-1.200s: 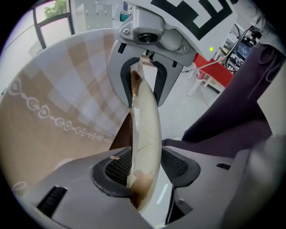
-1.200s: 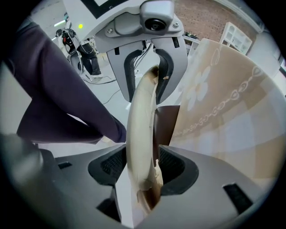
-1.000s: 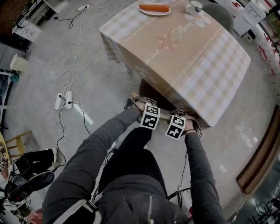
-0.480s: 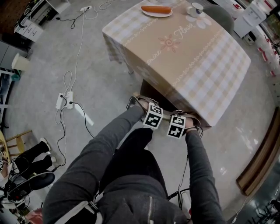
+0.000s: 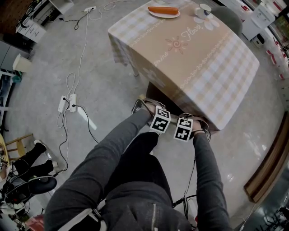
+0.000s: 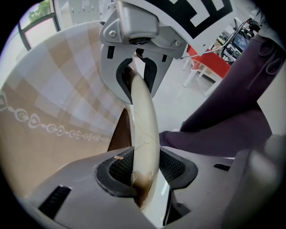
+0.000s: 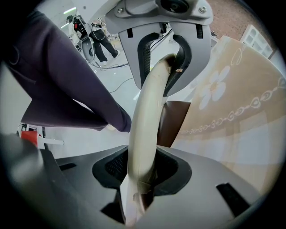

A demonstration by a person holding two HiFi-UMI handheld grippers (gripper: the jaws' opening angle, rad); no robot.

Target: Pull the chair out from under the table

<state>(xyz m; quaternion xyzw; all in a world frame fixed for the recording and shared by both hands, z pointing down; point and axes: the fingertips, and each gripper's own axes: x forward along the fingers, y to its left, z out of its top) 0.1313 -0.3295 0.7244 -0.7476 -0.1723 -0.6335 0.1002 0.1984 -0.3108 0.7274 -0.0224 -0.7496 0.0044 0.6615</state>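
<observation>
The chair [image 5: 157,91] is tucked under the table [image 5: 203,67], which wears a checked beige cloth; only the dark brown seat and back show at the near edge. Its cream top rail [image 6: 144,120] runs between both grippers' jaws. My left gripper [image 6: 145,167] is shut on the rail, pads pressing on both sides. My right gripper [image 7: 142,167] is shut on the same rail [image 7: 147,116], close beside it. In the head view the left gripper [image 5: 159,119] and right gripper [image 5: 183,128] point down side by side at the table's edge.
A plate with an orange sausage-shaped food [image 5: 163,10] and a cup [image 5: 202,9] stand at the table's far end. Power strips and cables [image 5: 67,103] lie on the floor to the left. A wooden bench [image 5: 271,158] is at the right. Another person's legs [image 5: 31,158] are at the lower left.
Both grippers have stayed on the chair's top rail. The head view has shifted slightly. The other person's legs at the lower left have moved.
</observation>
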